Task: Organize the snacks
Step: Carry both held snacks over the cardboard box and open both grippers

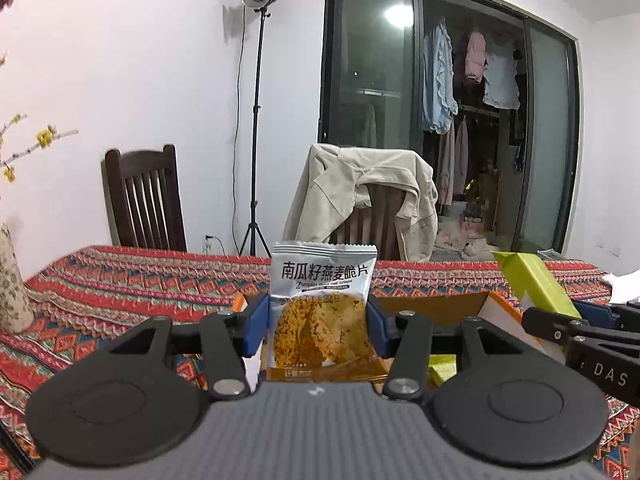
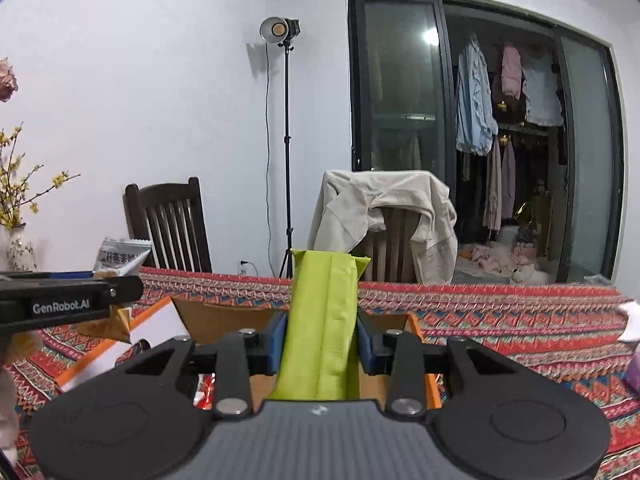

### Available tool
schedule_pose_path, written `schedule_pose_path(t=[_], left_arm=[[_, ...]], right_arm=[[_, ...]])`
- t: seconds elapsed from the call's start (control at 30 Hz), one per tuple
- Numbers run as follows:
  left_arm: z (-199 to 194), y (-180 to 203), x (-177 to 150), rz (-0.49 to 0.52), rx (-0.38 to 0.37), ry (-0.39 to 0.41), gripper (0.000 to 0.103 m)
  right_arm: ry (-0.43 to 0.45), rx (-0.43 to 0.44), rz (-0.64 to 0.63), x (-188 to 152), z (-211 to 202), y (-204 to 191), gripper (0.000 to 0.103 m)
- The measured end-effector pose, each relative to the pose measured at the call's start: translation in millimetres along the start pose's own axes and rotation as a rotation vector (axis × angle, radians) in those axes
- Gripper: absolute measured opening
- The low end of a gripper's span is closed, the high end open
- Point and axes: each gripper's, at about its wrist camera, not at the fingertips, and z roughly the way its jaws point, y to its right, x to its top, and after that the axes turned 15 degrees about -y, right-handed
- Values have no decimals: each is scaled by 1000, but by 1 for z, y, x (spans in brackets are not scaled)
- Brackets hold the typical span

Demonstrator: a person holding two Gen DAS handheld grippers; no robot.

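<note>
My left gripper (image 1: pixel 318 322) is shut on a silver and orange oat crisp packet (image 1: pixel 322 304), held upright above an open cardboard box (image 1: pixel 436 302) with orange edges. My right gripper (image 2: pixel 322 342) is shut on a lime green snack packet (image 2: pixel 326 320), held upright over the same box (image 2: pixel 208 320). The green packet also shows at the right of the left wrist view (image 1: pixel 532 282), and the crisp packet at the left of the right wrist view (image 2: pixel 120 258). A green snack (image 1: pixel 442 368) and a red one (image 2: pixel 206 394) lie inside the box.
The table wears a red patterned cloth (image 1: pixel 120 280). A vase (image 1: pixel 12 284) with yellow flowers stands at the left. Two chairs (image 1: pixel 146 200), one draped with a beige jacket (image 1: pixel 360 200), and a light stand (image 1: pixel 256 120) are behind the table. White tissue (image 2: pixel 632 318) lies at the right.
</note>
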Motion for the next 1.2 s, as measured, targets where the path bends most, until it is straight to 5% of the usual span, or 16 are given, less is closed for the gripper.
schedule_pose_path(t=[0.4, 0.5, 0.57, 0.63, 0.67, 1.2], left_arm=[[25, -7, -13, 14, -4, -43, 52], [25, -9, -15, 8, -18, -44, 67], [25, -11, -16, -4, -11, -31, 90], [22, -12, -16, -16, 3, -10, 103], [20, -12, -16, -26, 5, -1, 103], [4, -10, -11, -37, 0, 20, 103]], right_arm=[[-71, 7, 9, -6, 28, 5, 37], [-83, 0, 10, -7, 32, 5, 42], [-82, 4, 23, -8, 32, 6, 65], [-74, 1, 25, -9, 30, 7, 99], [-68, 0, 27, -9, 29, 7, 101], [-36, -4, 28, -8, 14, 8, 103]])
